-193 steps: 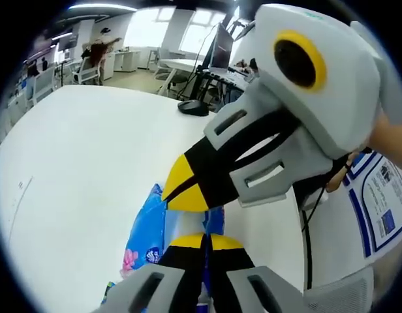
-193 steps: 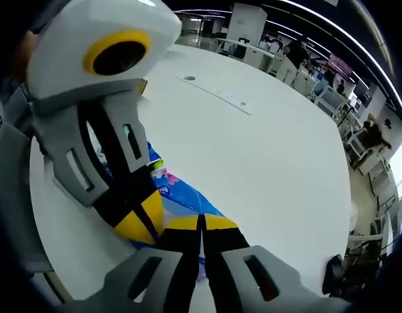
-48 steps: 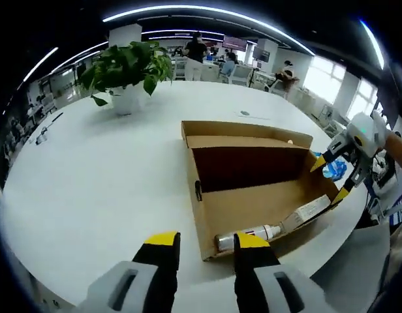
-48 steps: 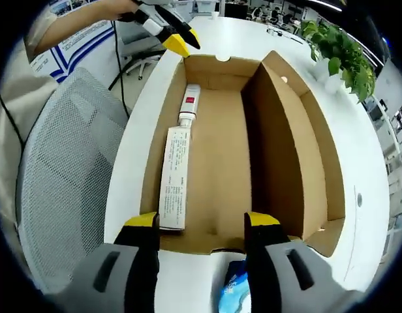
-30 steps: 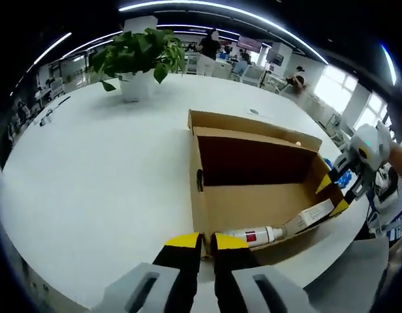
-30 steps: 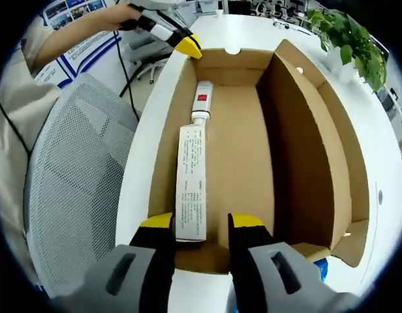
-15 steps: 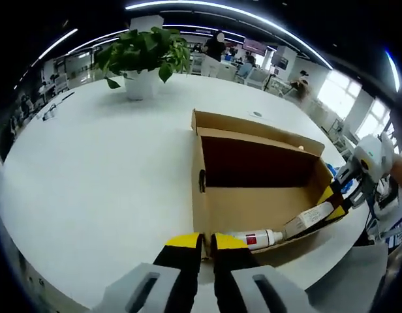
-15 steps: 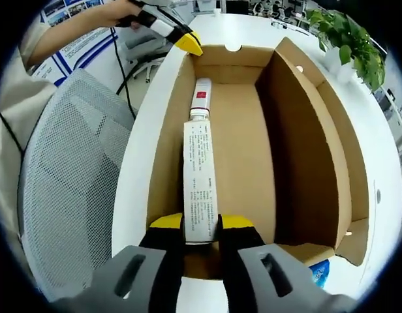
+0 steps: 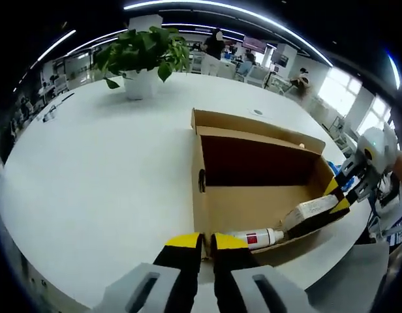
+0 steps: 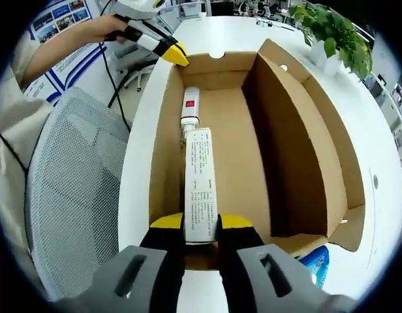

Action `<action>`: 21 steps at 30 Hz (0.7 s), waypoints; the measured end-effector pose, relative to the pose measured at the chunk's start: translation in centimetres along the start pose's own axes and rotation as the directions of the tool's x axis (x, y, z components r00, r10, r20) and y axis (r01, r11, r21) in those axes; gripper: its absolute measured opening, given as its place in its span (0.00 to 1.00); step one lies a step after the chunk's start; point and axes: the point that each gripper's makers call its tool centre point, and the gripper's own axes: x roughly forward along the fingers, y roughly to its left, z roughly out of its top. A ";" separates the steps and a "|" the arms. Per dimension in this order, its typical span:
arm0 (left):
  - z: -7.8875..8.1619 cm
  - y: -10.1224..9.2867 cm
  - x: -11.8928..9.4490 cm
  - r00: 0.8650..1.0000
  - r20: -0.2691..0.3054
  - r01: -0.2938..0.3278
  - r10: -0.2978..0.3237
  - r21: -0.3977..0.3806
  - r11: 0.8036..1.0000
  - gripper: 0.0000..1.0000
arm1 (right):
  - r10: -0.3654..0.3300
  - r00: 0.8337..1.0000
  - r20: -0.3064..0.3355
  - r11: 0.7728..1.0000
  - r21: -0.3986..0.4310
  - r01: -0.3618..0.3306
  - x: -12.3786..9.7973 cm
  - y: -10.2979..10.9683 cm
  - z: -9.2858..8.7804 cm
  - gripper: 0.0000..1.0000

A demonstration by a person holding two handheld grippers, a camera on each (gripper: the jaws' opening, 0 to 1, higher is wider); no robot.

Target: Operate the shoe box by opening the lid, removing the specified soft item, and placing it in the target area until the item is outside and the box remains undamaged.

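An open cardboard shoe box (image 9: 200,163) lies on the white table, its lid (image 10: 299,111) standing up along one long side. Inside lie a long white printed carton (image 10: 201,173) and a white tube with a red label (image 10: 190,104). My right gripper (image 10: 201,225) is shut on the carton's near end, which is tilted up off the box floor (image 9: 310,210). My left gripper (image 9: 201,240) is shut on the box's end wall at a corner, seen as yellow tips (image 10: 173,53) at the far end. A blue soft pack (image 10: 316,262) lies on the table outside the box.
A grey mesh chair (image 10: 64,189) stands against the table's edge beside the box. A potted plant (image 9: 139,62) sits farther along the table (image 9: 90,176). A person's hand and sleeve (image 10: 64,39) hold the left gripper. Desks and people fill the room behind.
Both grippers went from open to shut, the left on the box wall, the right on the carton. Since half a second ago the carton's gripped end has risen off the box floor.
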 end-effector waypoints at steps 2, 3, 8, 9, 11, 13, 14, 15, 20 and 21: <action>0.0 0.0 0.0 1.000 -0.001 0.001 -0.001 0.000 1.000 0.06 | 0.001 1.000 0.010 1.000 0.004 -0.001 -0.2 0.1 0.2 0.16; 0.0 0.1 0.0 1.000 -0.001 0.001 -0.001 0.001 1.000 0.06 | 0.000 1.000 0.014 1.000 0.009 0.000 -0.3 0.1 0.3 0.16; 0.0 0.1 0.0 1.000 -0.002 0.001 -0.001 0.004 1.000 0.06 | -0.021 0.999 0.038 1.000 0.014 0.021 -1.1 -0.2 0.8 0.16; 0.0 0.1 0.0 1.000 -0.002 0.001 -0.001 0.004 1.000 0.06 | -0.023 0.999 0.041 1.000 0.015 0.023 -1.2 -0.3 0.9 0.16; 0.0 0.1 0.0 1.000 -0.003 0.002 -0.002 0.005 1.000 0.06 | -0.026 0.999 0.047 1.000 0.014 0.025 -1.5 -0.3 1.1 0.16; 0.0 0.1 0.0 1.000 -0.004 0.002 -0.002 0.005 1.000 0.06 | -0.029 0.998 0.054 1.000 0.010 0.029 -1.8 -0.3 1.3 0.16; 0.0 0.1 0.0 1.000 -0.005 0.001 -0.001 0.006 1.000 0.06 | -0.030 0.998 0.058 0.999 0.012 0.030 -1.9 -0.3 1.4 0.16; 0.0 0.0 0.0 1.000 -0.006 0.001 -0.001 0.006 1.000 0.06 | -0.032 0.997 0.066 0.999 0.016 0.031 -2.1 -0.4 1.5 0.16; 0.0 0.0 0.0 1.000 -0.005 0.001 -0.001 0.002 1.000 0.06 | -0.040 0.996 0.084 0.999 0.027 0.038 -3.1 -0.6 1.9 0.16; 0.0 0.0 0.0 1.000 -0.006 0.001 -0.001 0.001 1.000 0.06 | -0.040 0.995 0.086 0.999 0.028 0.038 -3.3 -0.6 1.9 0.16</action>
